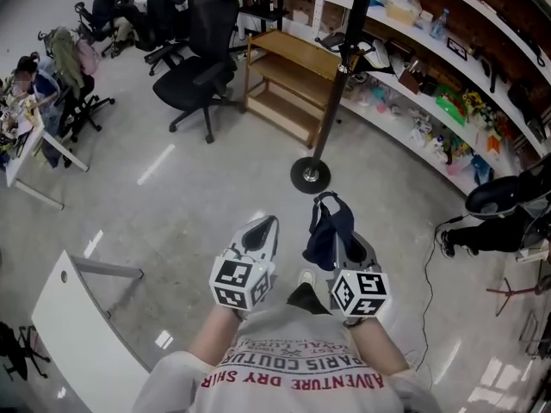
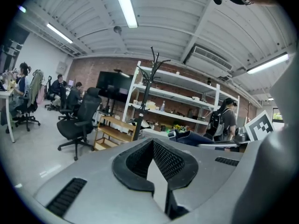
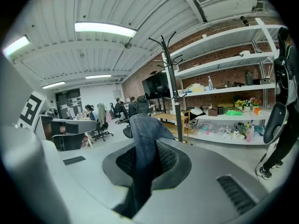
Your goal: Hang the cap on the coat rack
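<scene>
Dark blue denim cap (image 1: 330, 231), crumpled, pinched in right gripper (image 1: 340, 246).

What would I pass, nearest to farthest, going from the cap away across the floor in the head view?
Blue cap → coat rack's round base → wooden shelf unit

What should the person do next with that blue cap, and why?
Probably step toward the coat rack and raise the right gripper. That gripper is shut on the cap, but the rack's hooks stand well ahead of the cap and higher than it, with open floor between.
</scene>
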A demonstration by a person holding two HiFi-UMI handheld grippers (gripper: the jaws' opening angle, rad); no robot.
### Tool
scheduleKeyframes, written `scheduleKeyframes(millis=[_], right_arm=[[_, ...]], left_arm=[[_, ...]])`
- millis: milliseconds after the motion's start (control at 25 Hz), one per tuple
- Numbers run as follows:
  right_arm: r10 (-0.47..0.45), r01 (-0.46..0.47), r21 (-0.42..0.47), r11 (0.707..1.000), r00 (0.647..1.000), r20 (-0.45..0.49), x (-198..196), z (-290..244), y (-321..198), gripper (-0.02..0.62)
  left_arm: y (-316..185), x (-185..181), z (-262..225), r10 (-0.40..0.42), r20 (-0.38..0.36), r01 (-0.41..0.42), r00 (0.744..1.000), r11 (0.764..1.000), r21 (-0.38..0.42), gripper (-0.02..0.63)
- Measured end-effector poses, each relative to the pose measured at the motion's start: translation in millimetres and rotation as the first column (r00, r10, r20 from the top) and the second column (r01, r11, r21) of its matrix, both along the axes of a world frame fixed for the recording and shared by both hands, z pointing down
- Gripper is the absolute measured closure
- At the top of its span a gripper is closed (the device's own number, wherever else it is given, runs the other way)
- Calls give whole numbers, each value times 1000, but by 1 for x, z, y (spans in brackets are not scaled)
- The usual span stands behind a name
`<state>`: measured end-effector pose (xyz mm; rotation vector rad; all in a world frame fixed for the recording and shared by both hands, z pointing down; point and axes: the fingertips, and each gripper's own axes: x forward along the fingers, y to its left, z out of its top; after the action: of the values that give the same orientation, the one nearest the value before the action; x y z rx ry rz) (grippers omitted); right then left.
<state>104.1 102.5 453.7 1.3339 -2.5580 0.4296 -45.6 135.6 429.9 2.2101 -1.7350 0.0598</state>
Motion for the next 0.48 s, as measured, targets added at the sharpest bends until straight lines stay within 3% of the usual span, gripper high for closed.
scheduleKeyframes(millis=[480], right_arm=[[-69,69,32,997,997,20,30,-18,-152,565]], left_arm=[[-150,27,-18,-67,2,67,998,997,29,600]])
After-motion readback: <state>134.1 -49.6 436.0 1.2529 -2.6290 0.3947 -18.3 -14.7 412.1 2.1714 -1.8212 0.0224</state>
